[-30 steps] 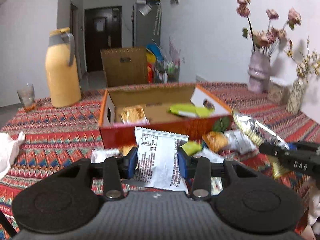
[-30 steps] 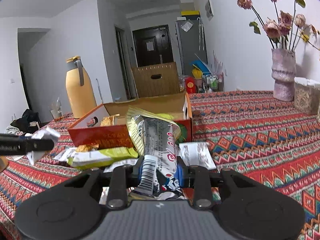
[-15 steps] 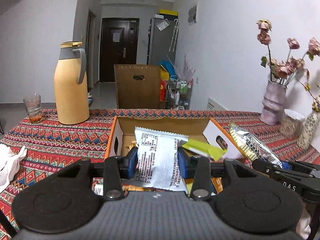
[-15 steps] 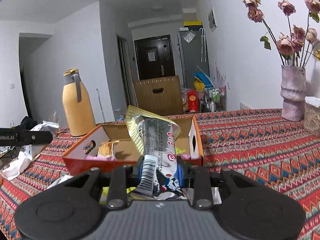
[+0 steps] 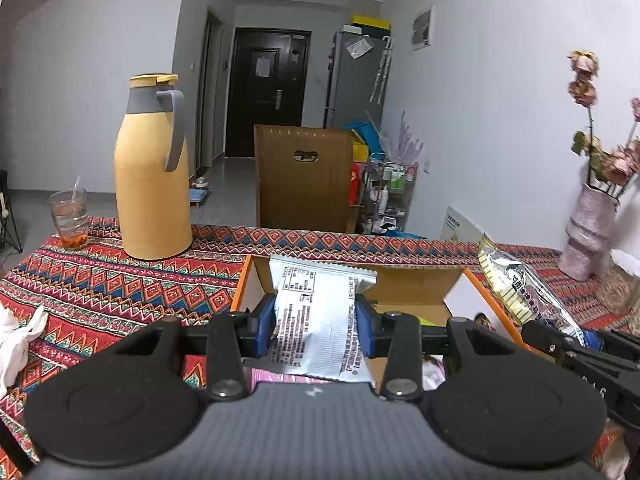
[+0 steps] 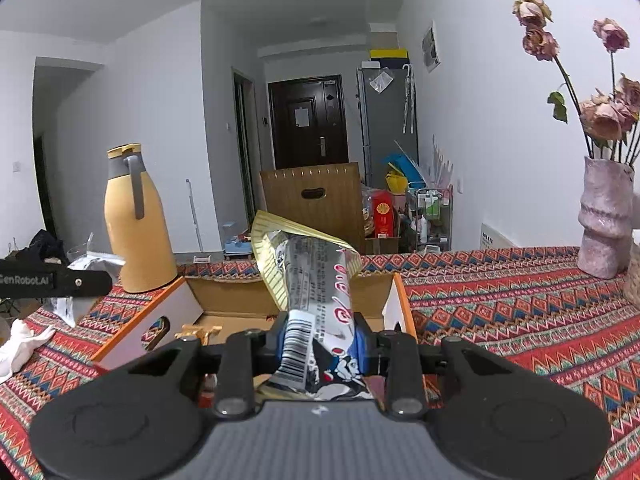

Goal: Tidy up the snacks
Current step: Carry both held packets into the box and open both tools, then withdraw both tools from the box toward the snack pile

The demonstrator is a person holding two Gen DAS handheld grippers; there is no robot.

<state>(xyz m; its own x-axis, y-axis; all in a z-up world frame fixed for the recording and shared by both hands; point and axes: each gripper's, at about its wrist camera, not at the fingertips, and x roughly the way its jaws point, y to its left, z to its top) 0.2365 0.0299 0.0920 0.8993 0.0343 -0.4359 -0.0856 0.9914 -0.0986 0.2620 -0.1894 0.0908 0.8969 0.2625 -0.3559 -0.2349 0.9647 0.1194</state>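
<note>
Left wrist view: a white snack packet (image 5: 320,320) was clamped in the left gripper (image 5: 316,326) above the near open box (image 5: 416,280); rightward, a silver snack bag (image 6: 316,300) was gripped by the right gripper (image 6: 320,344); a yellow jug (image 5: 154,176) stood far left.

– Packets? The white wrapper (image 5: 320,320) is matt, crinkled film; the silver packet (image 6: 316,280) glossy foil.
– Box (image 6: 240,300): plain matt cardboard. Counter cloth (image 6: 520,320): woven, patterned.

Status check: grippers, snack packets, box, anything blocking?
Left gripper shut on white packet. Right gripper shut on silver packet. Both above open orange box. Nothing blocking.
</note>
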